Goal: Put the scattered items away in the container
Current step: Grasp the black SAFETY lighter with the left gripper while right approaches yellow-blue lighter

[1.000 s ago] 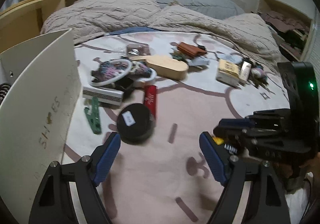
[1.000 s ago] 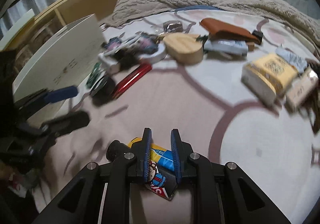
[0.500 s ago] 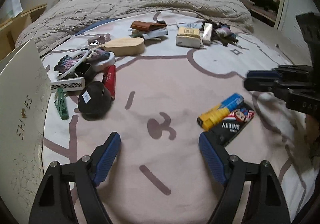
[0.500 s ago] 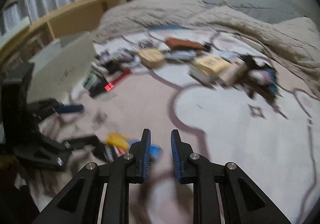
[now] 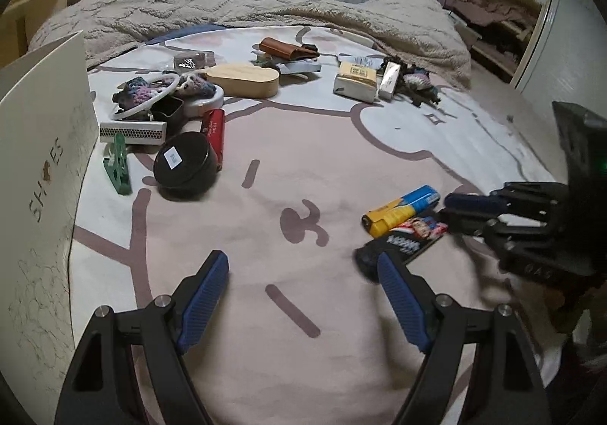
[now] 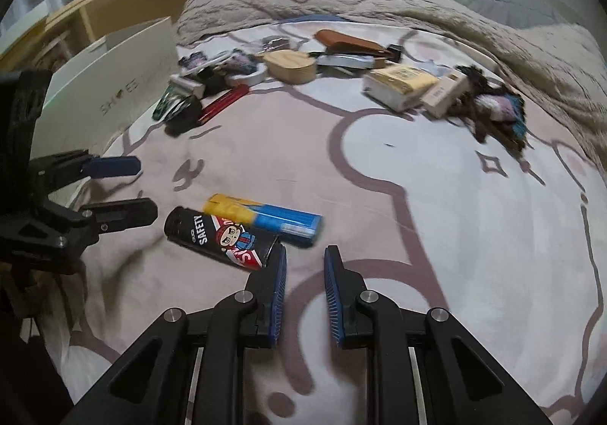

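Blurring softens the far right of the right wrist view, where a dark tangled bundle (image 6: 493,110) cannot be identified. The white shoe box (image 5: 41,167) is cut off at the left edge of the left wrist view, and its inside is hidden in both views, so any contents cannot be told. Only the right wrist view shows the cartoon print and the word SAFETY on the black lighter (image 6: 218,237), lying against the yellow-and-blue lighter (image 6: 265,219) on the pink bedspread (image 6: 474,235). Wide-parted, empty jaws are seen on the left gripper (image 5: 303,267). A narrow gap, with nothing gripped, is kept by the right gripper (image 6: 304,265), just beside the black lighter.
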`<state>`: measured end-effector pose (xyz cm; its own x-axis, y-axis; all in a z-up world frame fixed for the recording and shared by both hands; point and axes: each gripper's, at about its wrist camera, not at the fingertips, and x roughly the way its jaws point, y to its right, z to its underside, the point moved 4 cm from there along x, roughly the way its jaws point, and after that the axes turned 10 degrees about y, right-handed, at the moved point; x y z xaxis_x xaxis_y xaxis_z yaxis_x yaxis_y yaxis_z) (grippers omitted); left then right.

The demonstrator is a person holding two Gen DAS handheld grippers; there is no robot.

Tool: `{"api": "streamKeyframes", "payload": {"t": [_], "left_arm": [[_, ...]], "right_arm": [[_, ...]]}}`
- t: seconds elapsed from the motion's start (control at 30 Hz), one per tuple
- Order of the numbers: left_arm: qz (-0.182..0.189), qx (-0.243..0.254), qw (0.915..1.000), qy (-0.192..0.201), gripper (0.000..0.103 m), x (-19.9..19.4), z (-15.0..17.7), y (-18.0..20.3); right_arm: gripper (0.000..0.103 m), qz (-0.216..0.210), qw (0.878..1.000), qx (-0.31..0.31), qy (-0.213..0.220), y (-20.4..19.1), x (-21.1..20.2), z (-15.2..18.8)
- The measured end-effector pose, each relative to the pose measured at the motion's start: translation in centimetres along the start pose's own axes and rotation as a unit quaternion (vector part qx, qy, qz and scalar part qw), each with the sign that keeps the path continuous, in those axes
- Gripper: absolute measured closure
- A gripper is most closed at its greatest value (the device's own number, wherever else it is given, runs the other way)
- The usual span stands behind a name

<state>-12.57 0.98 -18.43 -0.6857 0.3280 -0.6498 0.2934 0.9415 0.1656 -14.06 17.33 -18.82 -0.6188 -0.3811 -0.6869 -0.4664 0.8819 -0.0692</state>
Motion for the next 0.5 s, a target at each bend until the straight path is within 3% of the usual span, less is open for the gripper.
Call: {"api": "streamKeyframes", "payload": {"t": [0.27,0.37,0.5], "left_arm": [[0.001,-0.005,1.0,0.003,0.022,-0.6,0.5,-0.6],[-0.001,-0.013,0.9999,0.007,0.022,-0.9,0.6,-1.1],[-0.001,-0.017,0.9998,0.014,0.022,-1.3,0.6,-1.5]], "right_arm": [[0.082,-0.031,0.999,-0.029,-0.025,-3.0,0.8,-0.6],[0.082,-0.072,0.997,-0.012,-0.034,-4.5,1.1,-1.0],[0.082,-0.068,0.997,-0.04,-0.028,-6.8,1.3,-1.6]]}}
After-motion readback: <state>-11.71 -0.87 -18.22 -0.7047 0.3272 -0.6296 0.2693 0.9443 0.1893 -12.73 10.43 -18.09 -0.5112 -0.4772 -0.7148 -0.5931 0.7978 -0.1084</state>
